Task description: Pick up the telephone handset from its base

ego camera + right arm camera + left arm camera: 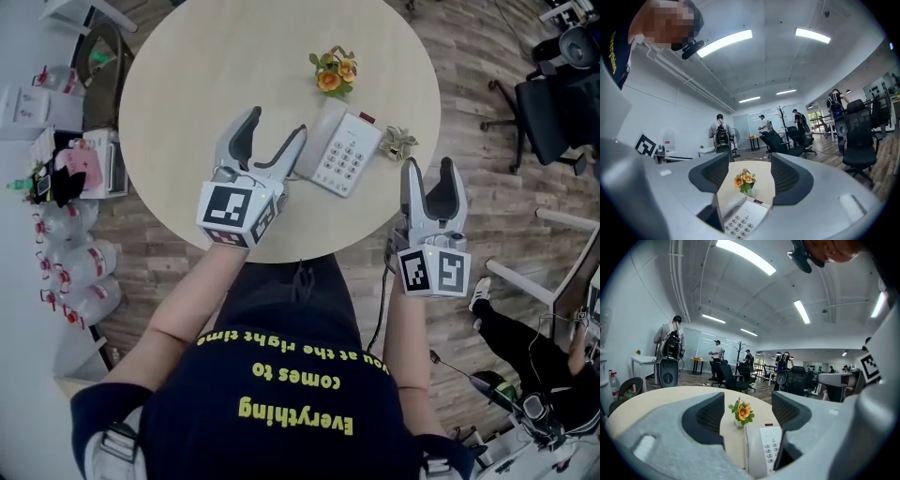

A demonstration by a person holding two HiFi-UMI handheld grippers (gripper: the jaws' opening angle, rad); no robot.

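Handset (314, 141) rests on its base (349, 155) just ahead of the left hand-held gripper (277, 127), whose jaws stand apart, empty. Only the head view shows the right hand-held gripper (428, 169) (also released) off the desk (206, 75) edge; both gripper views add office chairs (780, 139) beyond the flowers (333, 73).

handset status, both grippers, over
Jaws open on both: left gripper by handset, right gripper empty. Handset on base, not gripped. Beyond it flowers, path clear.
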